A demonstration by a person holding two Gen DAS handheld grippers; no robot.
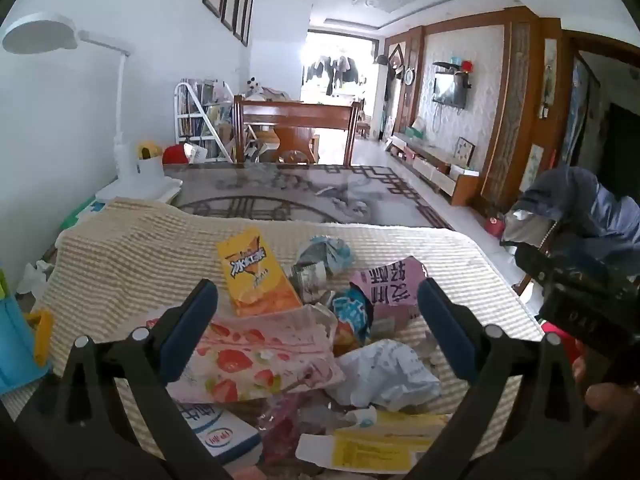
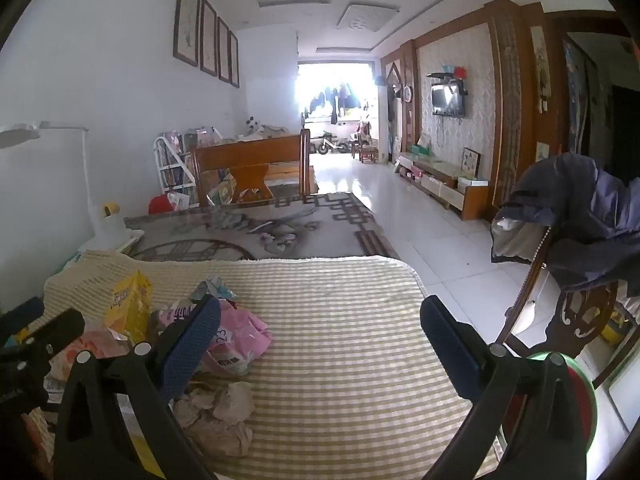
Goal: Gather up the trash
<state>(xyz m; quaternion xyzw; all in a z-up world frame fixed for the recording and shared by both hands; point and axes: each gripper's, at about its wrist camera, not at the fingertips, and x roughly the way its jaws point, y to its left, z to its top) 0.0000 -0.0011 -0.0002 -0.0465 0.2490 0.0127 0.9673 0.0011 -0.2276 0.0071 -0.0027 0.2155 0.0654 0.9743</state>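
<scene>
The left gripper (image 1: 318,296) hung over the trash (image 1: 304,332) at lower middle, jaws wide and empty. The right gripper's (image 2: 320,316) jaws were wide too, holding nothing above the striped mat (image 2: 340,320).

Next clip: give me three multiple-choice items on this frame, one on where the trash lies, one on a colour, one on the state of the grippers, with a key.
1. Where does the trash pile lie?
A. on the striped cloth
B. on the tiled floor
C. on the TV cabinet

2. What colour is the drink carton?
A. green
B. yellow
C. black

3. How does the left hand-held gripper stand?
A. shut on the carton
B. shut on nothing
C. open above the pile

Key: 1 A, wrappers and crumpled paper rest on the cloth; 2 B, its face is yellow and orange; 3 C, its fingers stand wide apart and hold nothing. The right hand-held gripper is open too.
</scene>
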